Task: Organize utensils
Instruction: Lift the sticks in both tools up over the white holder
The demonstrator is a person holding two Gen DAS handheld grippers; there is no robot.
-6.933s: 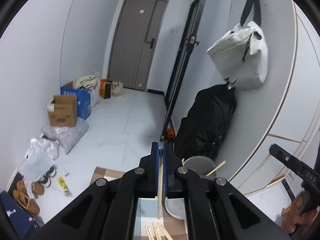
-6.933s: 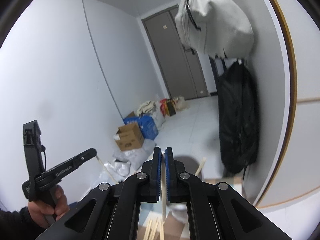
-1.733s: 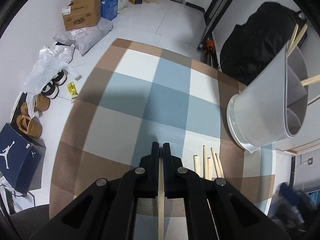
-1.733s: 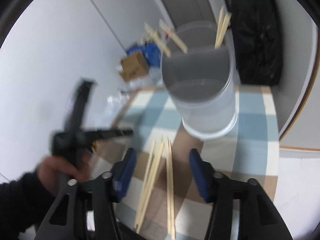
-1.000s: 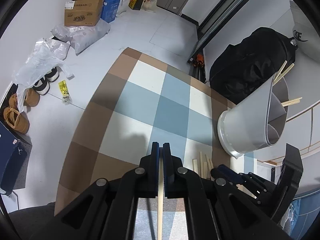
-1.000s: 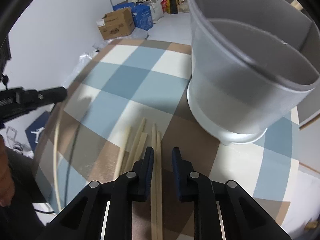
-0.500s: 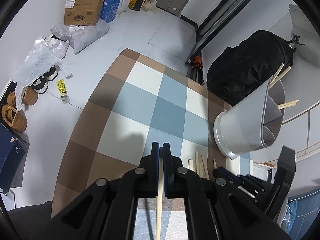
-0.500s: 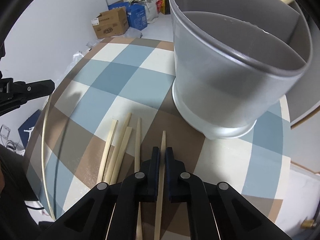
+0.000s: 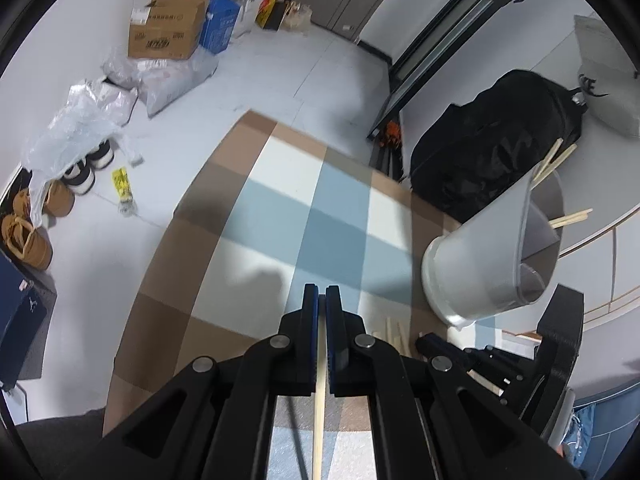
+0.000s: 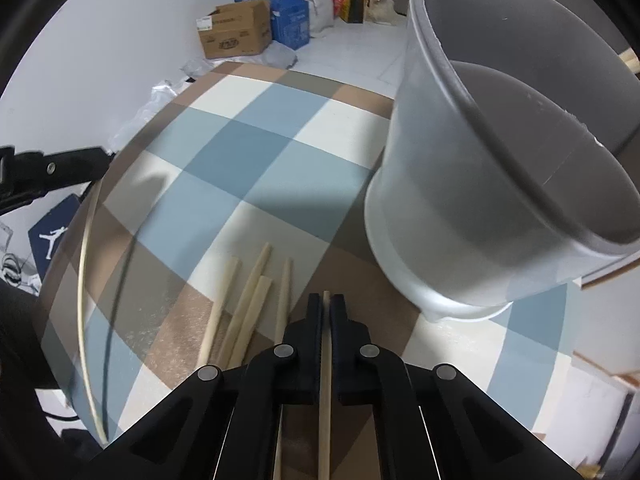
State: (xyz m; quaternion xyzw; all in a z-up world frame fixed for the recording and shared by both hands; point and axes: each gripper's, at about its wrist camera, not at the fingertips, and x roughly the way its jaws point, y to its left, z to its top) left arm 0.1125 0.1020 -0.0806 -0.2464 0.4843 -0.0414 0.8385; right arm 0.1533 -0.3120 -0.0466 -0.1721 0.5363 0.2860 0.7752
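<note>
My left gripper (image 9: 322, 292) is shut on one pale wooden chopstick (image 9: 318, 420) above the checked tablecloth (image 9: 280, 216). To its right stands a grey divided holder (image 9: 492, 260) with a few chopsticks (image 9: 560, 156) leaning in it. My right gripper (image 10: 326, 298) is shut on another chopstick (image 10: 325, 380), low over the cloth just in front of the holder (image 10: 480, 200). Several loose chopsticks (image 10: 248, 312) lie on the cloth left of the right gripper's fingers. The left gripper (image 10: 52, 172) shows at the left edge of the right wrist view.
The table's round edge (image 9: 192, 184) drops to a white floor. On the floor are a cardboard box (image 9: 164, 34), a blue box (image 9: 218, 16), plastic bags (image 9: 80, 120) and shoes (image 9: 28, 232). A black bag (image 9: 492, 152) leans behind the holder.
The right jaws, slightly apart around a chopstick in the pile a second ago, have closed on it. The holder looks nearer in the right wrist view. The left gripper has kept still with its chopstick.
</note>
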